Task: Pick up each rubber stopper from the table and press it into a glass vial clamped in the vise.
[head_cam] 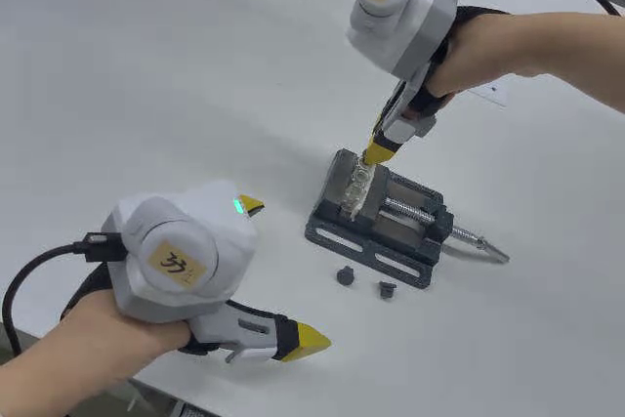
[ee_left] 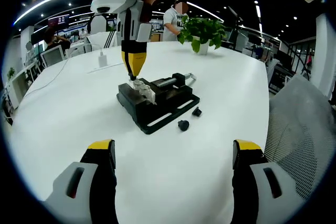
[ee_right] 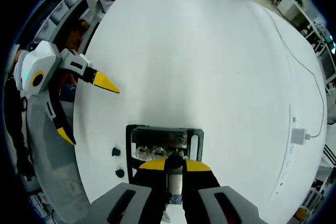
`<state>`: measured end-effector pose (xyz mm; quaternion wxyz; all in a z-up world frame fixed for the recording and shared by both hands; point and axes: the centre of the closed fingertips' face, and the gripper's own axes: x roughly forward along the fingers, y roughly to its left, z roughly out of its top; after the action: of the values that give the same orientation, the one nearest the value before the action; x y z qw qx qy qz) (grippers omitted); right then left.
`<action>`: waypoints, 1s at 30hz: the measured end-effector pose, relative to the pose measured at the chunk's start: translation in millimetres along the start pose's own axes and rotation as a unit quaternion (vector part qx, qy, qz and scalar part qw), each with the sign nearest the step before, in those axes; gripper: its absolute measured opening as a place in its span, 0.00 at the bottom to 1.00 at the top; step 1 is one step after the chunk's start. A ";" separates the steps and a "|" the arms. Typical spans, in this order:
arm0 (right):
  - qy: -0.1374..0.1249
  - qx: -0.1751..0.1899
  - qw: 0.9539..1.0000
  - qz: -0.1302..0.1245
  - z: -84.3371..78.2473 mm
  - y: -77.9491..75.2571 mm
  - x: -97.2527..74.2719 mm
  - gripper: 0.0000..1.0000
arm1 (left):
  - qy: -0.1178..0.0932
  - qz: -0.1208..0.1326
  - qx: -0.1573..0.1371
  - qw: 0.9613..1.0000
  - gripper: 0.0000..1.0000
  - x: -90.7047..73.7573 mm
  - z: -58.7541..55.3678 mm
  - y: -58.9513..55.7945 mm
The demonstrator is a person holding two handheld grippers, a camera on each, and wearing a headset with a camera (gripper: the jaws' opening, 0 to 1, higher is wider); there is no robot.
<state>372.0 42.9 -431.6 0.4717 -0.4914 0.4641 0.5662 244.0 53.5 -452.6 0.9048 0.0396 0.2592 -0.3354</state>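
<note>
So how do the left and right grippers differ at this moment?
The left gripper has its jaws wide apart and empty; the right gripper is shut on a rubber stopper. The left sits low and roughly level, apart from the vise; the right points steeply down at the vials clamped in it. Both have yellow-tipped jaws.

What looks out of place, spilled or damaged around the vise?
Nothing stands out. The vise sits flat on the table with the glass vials clamped in it, two loose stoppers lie beside it, and the right gripper holds a stopper over the vials. No spill or breakage shows.
</note>
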 end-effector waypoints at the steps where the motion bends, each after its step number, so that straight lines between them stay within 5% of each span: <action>1: 0.000 0.002 1.000 0.000 -0.4 0.4 -0.4 0.06 | 0.000 0.000 0.000 1.000 0.92 -0.1 0.0 0.2; 18: -0.005 -0.071 0.997 -0.007 1.3 -3.1 -0.6 0.07 | 0.000 0.002 -0.005 1.000 0.91 -3.9 -3.6 -0.7; 22: -0.013 -0.081 0.997 -0.014 1.8 -3.4 -0.8 0.22 | 0.000 0.002 -0.006 1.000 0.90 -4.6 -4.0 -1.0; 30: -0.016 -0.092 0.996 -0.010 -2.8 -7.5 -11.9 0.13 | -0.001 0.002 -0.005 1.000 0.90 -4.6 -2.8 0.9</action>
<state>380.6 40.1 -420.5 0.4381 -0.5280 0.3973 0.6094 240.4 57.6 -452.8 0.9059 0.0355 0.2603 -0.3322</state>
